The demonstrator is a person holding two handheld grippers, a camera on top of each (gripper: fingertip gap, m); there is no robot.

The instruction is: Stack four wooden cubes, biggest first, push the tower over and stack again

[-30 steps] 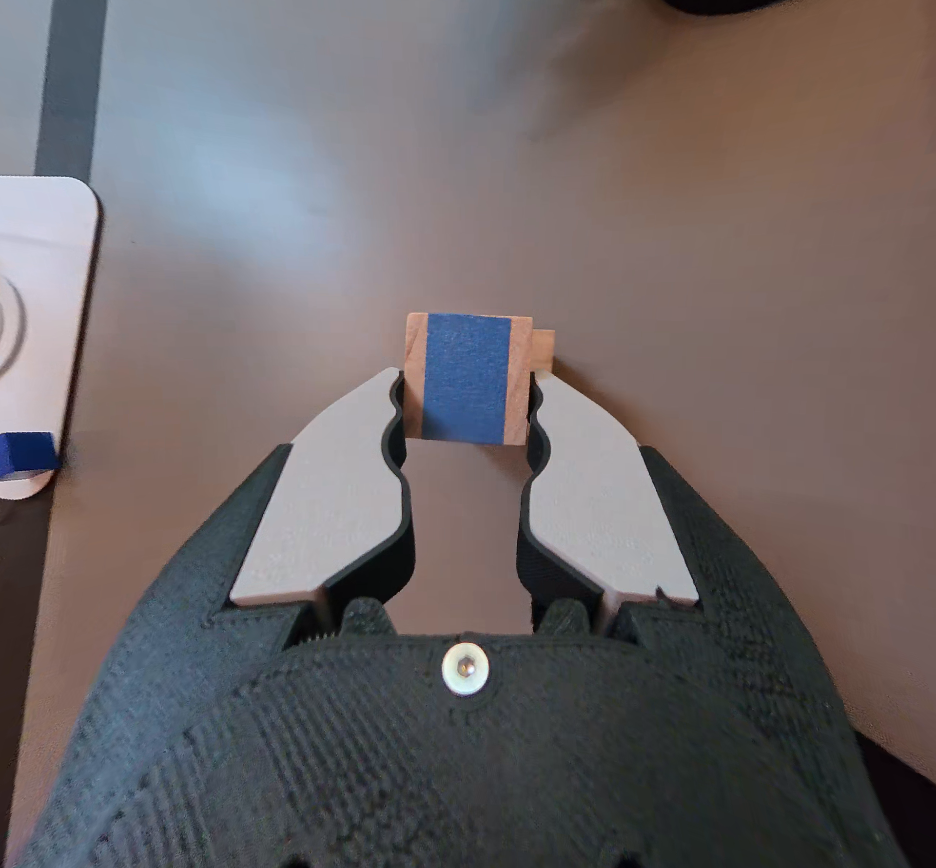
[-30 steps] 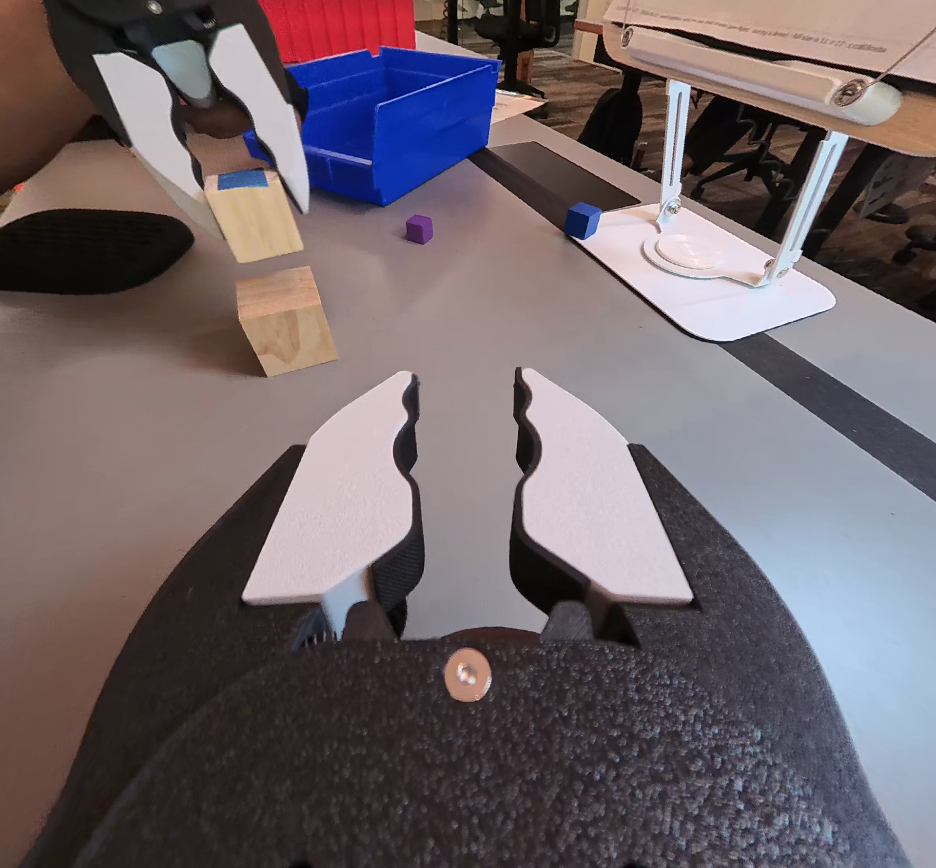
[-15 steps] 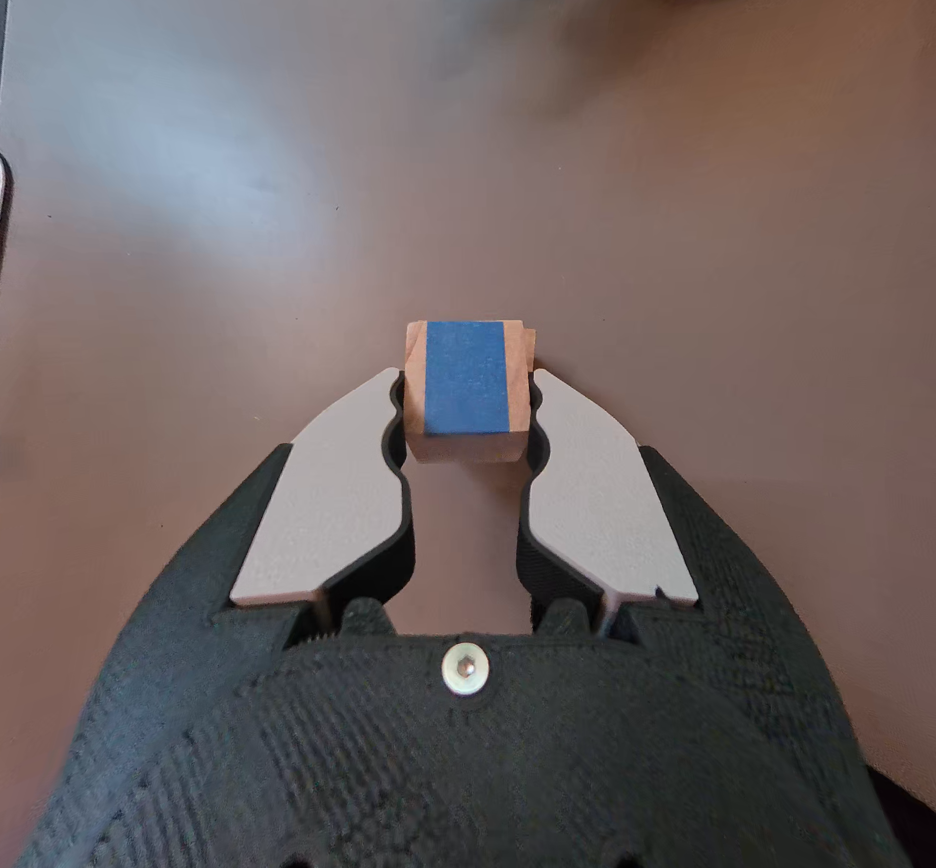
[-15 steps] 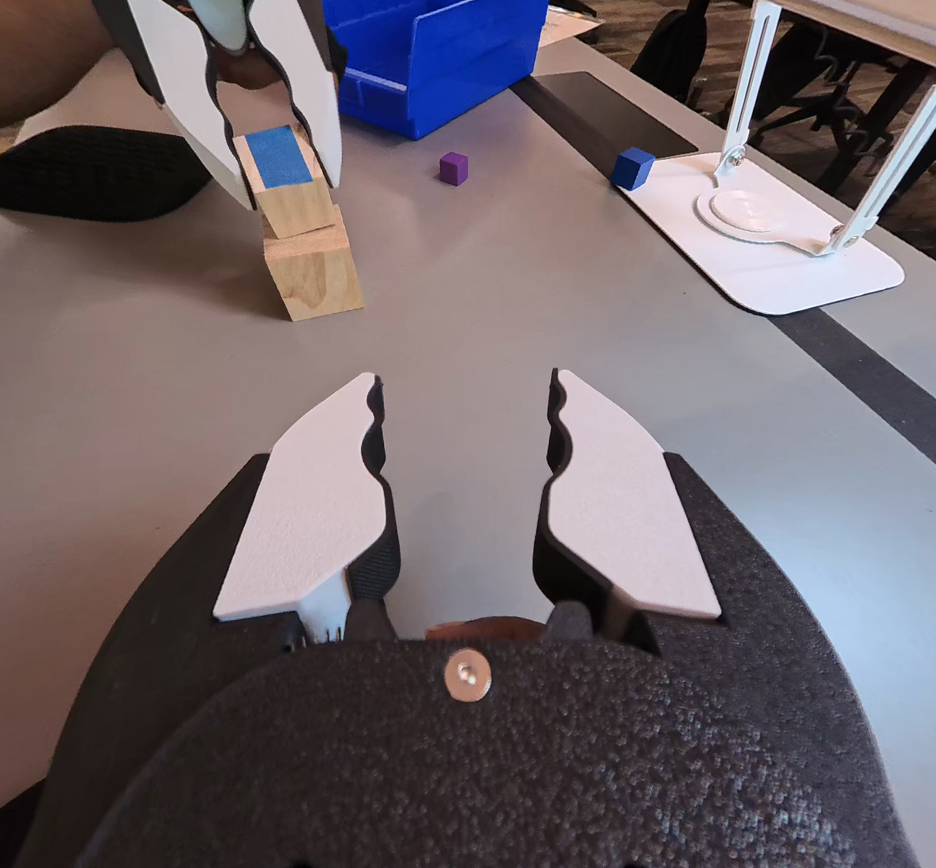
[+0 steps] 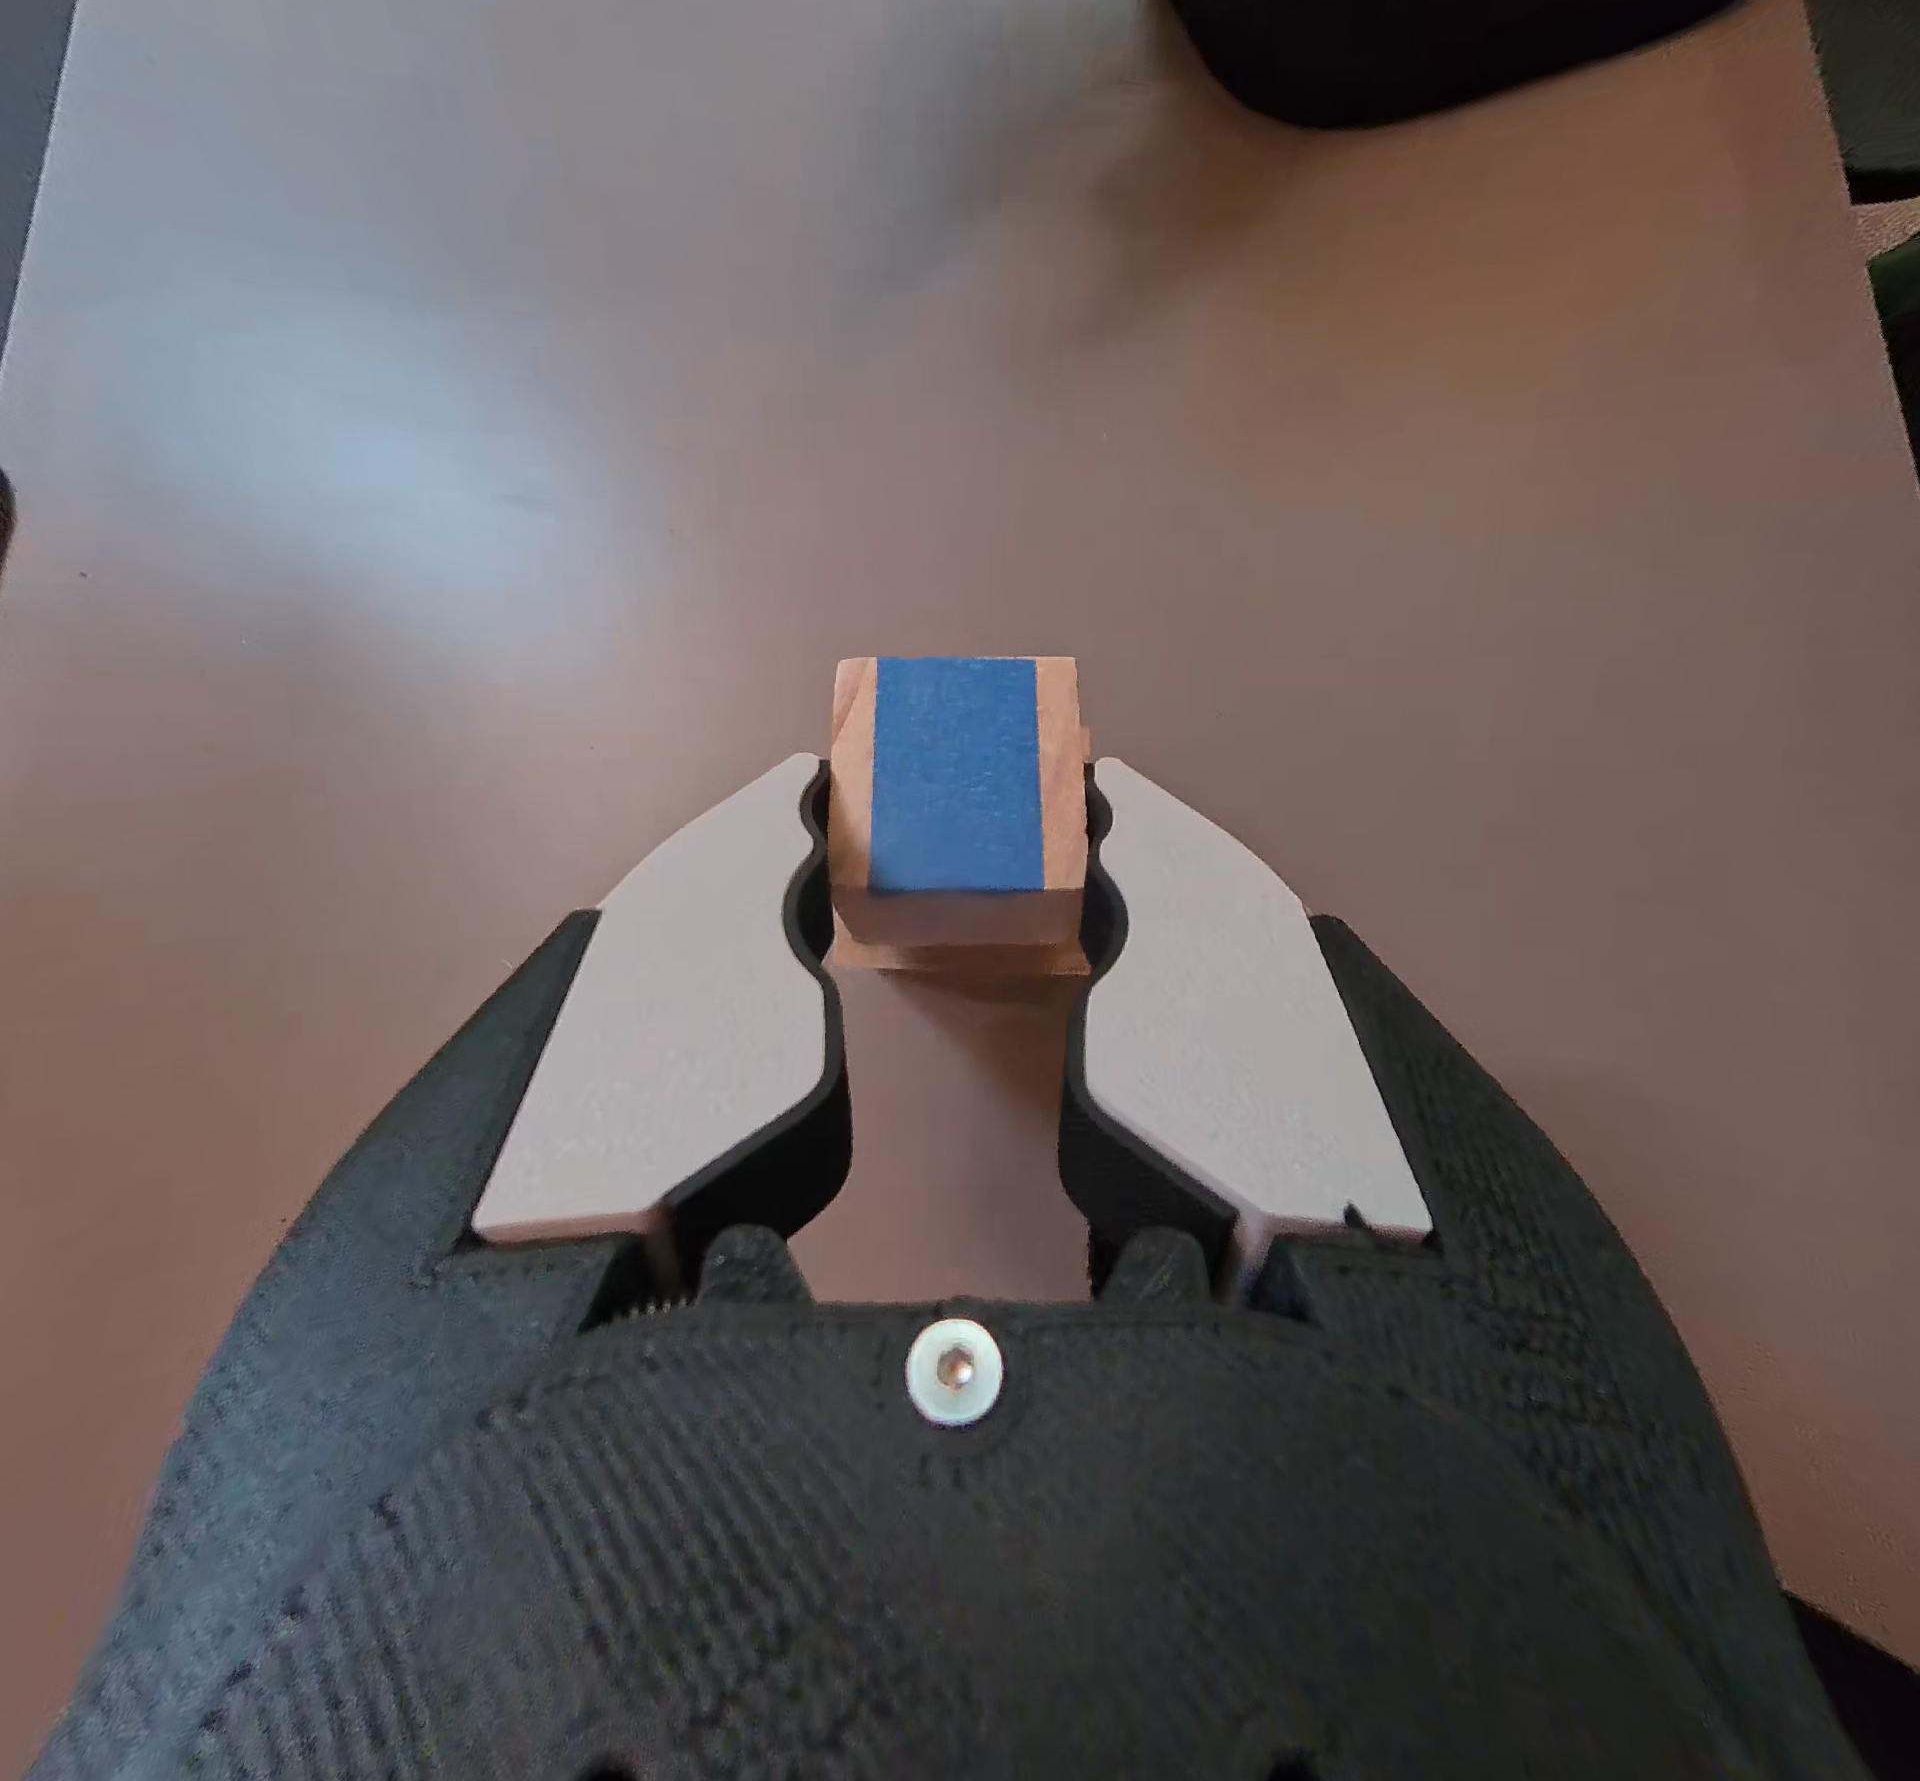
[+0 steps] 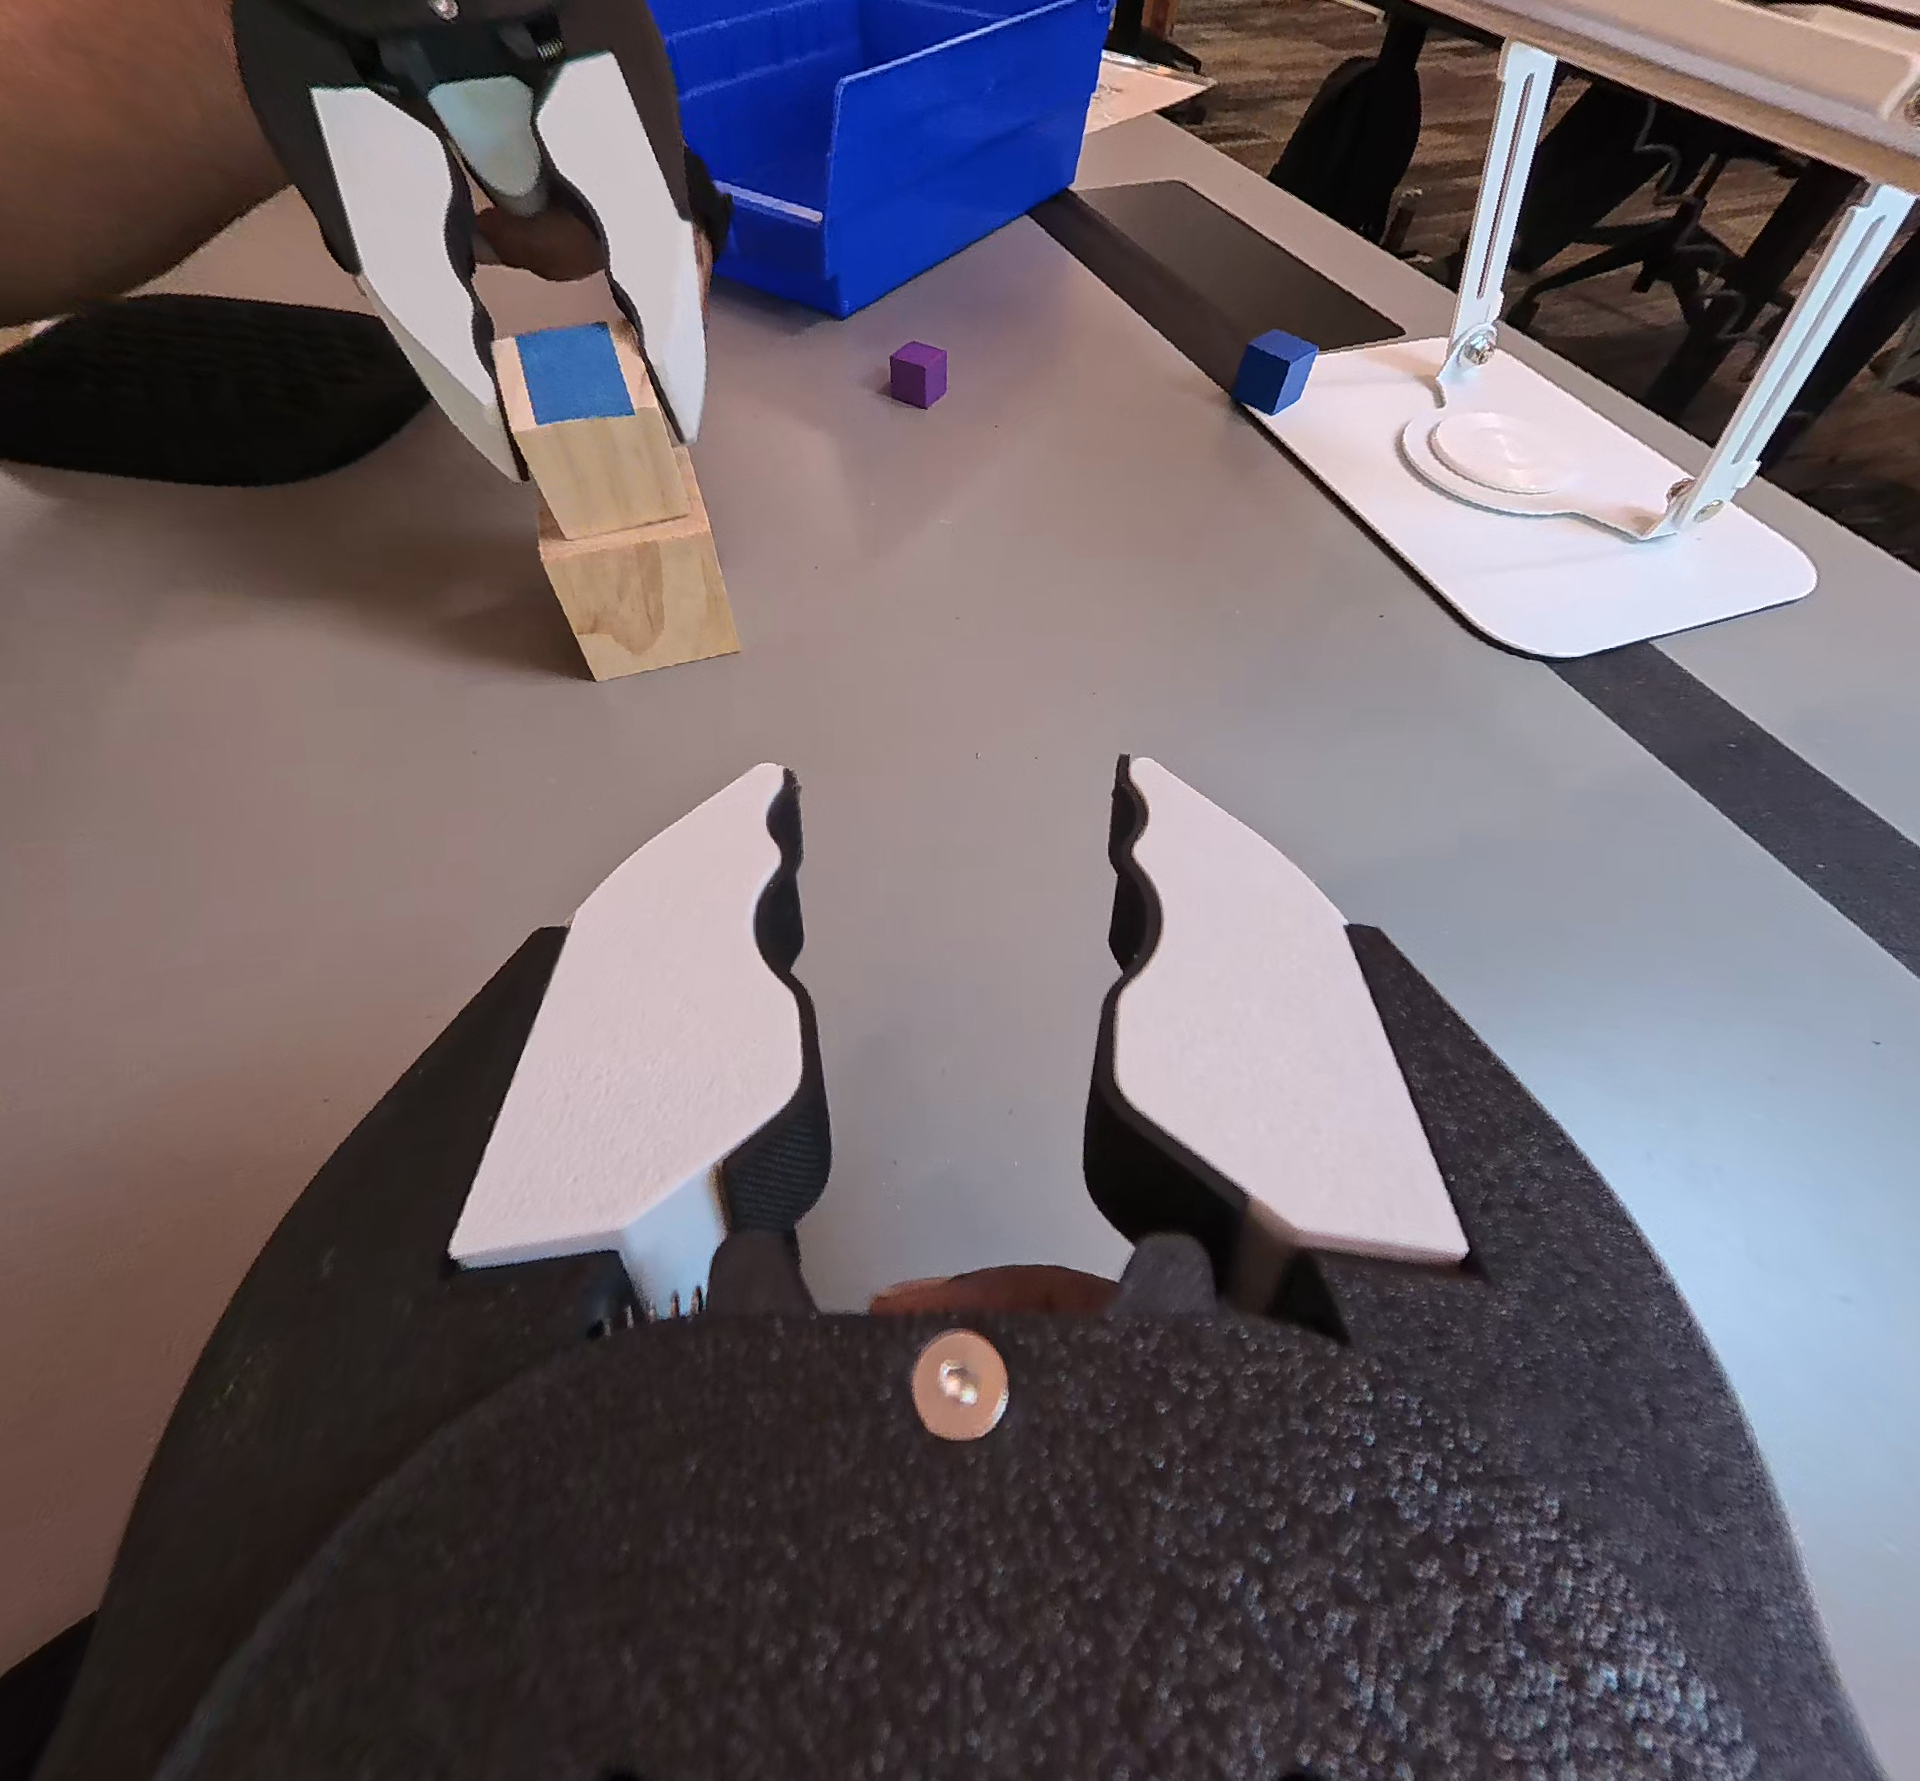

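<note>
**2nd cube touching down on base cube**

R gripper [image 6: 951, 775] is hanging empty w/ white fingers spread wider than a sec ago, low over the grey table [image 6: 1039, 692]. Farther off, L gripper [image 5: 958, 796] is clamping the blue-taped wooden cube [image 5: 956, 786], now lowered from mid-air onto the bigger plain wooden cube [image 6: 644, 593], slightly tilted. Release is due next; 2 cubes left.
</note>
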